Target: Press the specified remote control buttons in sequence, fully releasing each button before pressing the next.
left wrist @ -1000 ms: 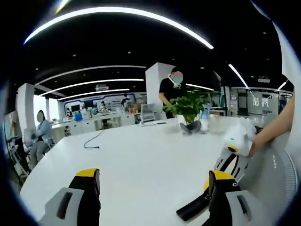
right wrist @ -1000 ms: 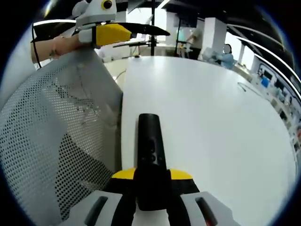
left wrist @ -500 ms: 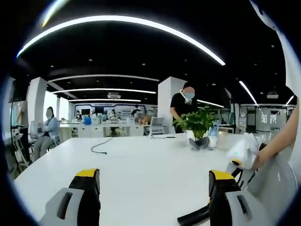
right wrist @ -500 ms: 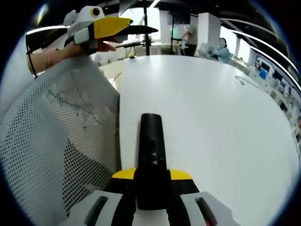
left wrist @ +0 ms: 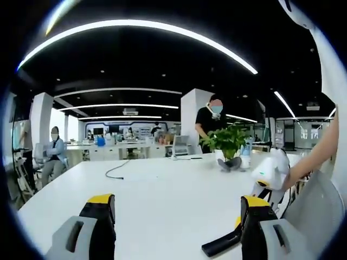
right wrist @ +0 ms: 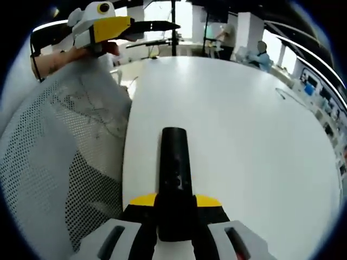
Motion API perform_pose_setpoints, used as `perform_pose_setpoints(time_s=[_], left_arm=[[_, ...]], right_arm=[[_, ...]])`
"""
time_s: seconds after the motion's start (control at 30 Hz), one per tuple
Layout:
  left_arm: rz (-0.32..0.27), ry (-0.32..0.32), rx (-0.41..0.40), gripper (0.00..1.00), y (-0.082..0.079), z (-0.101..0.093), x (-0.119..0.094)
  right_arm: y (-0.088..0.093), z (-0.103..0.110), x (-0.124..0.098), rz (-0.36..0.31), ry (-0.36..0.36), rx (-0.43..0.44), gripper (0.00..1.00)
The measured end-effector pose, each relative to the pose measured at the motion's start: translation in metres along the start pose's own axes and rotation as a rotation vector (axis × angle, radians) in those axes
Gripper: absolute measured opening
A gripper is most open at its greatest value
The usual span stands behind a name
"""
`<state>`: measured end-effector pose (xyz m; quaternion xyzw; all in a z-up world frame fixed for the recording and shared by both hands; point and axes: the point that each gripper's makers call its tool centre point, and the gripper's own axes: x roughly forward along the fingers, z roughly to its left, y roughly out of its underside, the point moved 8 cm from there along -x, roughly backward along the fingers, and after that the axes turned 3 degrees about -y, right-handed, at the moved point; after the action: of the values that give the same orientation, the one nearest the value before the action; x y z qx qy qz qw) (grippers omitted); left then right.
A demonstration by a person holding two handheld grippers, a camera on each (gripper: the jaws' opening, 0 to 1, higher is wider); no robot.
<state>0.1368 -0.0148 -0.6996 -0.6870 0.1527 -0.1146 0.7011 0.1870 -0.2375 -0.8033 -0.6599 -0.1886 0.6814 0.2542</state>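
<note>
White bench [right wrist: 244,135]; right tool [right wrist: 174,201] clamped on remote [right wrist: 174,168], left tool [left wrist: 176,216] apart, at 11 o'clock; risk: remote slips when pressed

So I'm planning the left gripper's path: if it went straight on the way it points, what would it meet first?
Probably nothing close: the left gripper is open, with only bare white table ahead. Depth is unclear.

Large white table [left wrist: 162,189], glossy, rounded edge; same white top in right gripper view [right wrist: 238,141]; far side in left gripper view: potted green plant [left wrist: 226,142] standing on top, small bottle [left wrist: 246,154] just beside it; dark cable [left wrist: 115,169] lying loose toward left; thin cable [right wrist: 286,96] near far right edge in right gripper view.
</note>
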Motion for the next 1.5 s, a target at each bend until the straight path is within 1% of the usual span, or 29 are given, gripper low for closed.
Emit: perform_pose_setpoints(time_s=[0.37, 0.83, 0.93, 1.0, 1.3, 1.5], left_arm=[[0.027, 0.009, 0.012, 1.00, 0.003, -0.001, 0.002], [0.045, 0.022, 0.019, 0.99, 0.004, -0.001, 0.004], [0.044, 0.026, 0.019, 1.00, 0.004, -0.002, 0.004], [0.049, 0.035, 0.011, 1.00, 0.004, -0.003, 0.004], [0.060, 0.035, 0.027, 1.00, 0.006, -0.003, 0.003], [0.056, 0.037, 0.026, 1.00, 0.006, -0.003, 0.003]], right_arm=[[-0.004, -0.022, 0.001, 0.021, -0.007, -0.031, 0.21], [-0.005, -0.042, 0.000, 0.053, -0.016, -0.049, 0.21], [-0.005, -0.048, 0.000, 0.071, -0.018, -0.080, 0.21], [-0.006, -0.052, -0.001, 0.078, -0.021, -0.078, 0.21], [-0.007, -0.071, -0.002, 0.091, -0.020, -0.071, 0.21], [-0.010, -0.083, -0.002, 0.118, -0.029, -0.080, 0.21]])
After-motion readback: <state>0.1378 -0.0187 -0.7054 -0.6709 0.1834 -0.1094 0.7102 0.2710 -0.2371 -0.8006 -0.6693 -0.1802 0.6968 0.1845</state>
